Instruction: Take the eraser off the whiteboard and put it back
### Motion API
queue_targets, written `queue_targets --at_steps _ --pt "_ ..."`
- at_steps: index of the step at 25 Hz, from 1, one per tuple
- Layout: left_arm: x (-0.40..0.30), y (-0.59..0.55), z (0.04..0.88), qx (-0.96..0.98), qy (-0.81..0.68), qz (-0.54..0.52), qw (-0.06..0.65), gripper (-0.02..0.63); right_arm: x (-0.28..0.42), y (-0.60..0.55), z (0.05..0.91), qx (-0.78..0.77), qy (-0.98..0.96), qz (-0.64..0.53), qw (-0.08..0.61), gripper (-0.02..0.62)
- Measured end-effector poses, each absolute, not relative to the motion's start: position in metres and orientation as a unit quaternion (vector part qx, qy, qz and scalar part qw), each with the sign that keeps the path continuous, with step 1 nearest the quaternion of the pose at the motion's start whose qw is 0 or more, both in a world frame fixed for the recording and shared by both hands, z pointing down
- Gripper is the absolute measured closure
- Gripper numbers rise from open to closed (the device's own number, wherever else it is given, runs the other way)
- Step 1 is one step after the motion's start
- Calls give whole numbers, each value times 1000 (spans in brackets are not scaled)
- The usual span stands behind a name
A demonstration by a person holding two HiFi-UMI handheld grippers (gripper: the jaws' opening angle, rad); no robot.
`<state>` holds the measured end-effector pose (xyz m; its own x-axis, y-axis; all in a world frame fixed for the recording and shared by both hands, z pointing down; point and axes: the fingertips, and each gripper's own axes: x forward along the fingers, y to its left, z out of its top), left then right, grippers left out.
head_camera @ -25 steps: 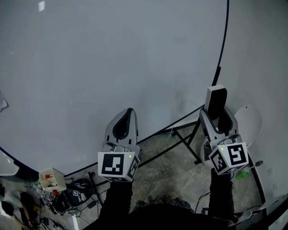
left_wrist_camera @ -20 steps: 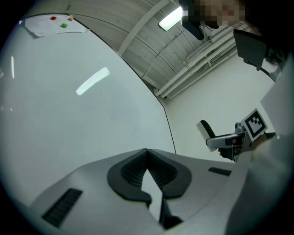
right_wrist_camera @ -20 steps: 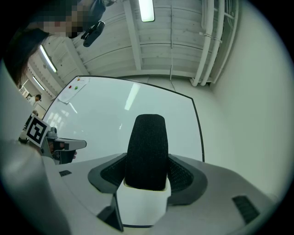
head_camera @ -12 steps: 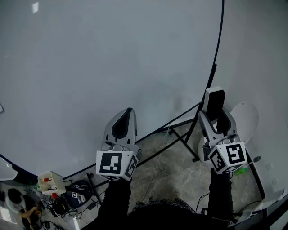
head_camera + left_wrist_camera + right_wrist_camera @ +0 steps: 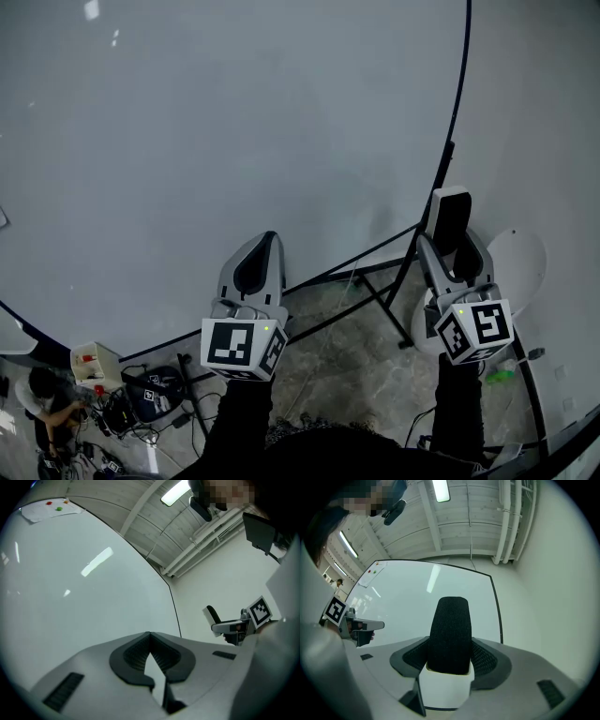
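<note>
The eraser (image 5: pixel 451 217), a white block with a black felt face (image 5: pixel 450 637), stands upright between the jaws of my right gripper (image 5: pixel 453 246), which is shut on it. It is held near the black right edge of the big whiteboard (image 5: pixel 234 141); I cannot tell whether it touches the board. My left gripper (image 5: pixel 262 255) is to its left in front of the board, shut with nothing in it; its tips meet in the left gripper view (image 5: pixel 149 637). The right gripper view shows the board (image 5: pixel 417 597) behind the eraser.
The board's black stand legs (image 5: pixel 375 292) cross the stone floor below. Cables, bags and a white box (image 5: pixel 92 361) lie at the lower left, where a person (image 5: pixel 45 394) crouches. A round white object (image 5: pixel 527 258) is at the right. A paper with magnets (image 5: pixel 49 509) hangs high on the board.
Both grippers have shifted a little together in front of the board, the eraser still in the right one. The crouching person has come into view at the lower left.
</note>
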<state>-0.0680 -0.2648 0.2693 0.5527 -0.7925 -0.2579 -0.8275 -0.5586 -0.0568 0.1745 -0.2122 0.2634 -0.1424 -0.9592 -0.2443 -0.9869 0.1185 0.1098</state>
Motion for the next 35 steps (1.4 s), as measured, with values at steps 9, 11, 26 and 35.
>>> queue_targets --at_steps 9,11,26,35 --pt "0 -249 277 -853 505 106 83 600 247 -219 273 -618 775 118 50 322" --pt "15 -241 279 -849 511 100 88 600 261 -217 276 -613 780 116 49 322" --pt "36 -242 288 -839 528 79 101 600 287 -240 302 -602 792 89 54 322" --pt "41 -277 272 -858 492 85 121 600 288 -265 286 -626 770 106 59 322"
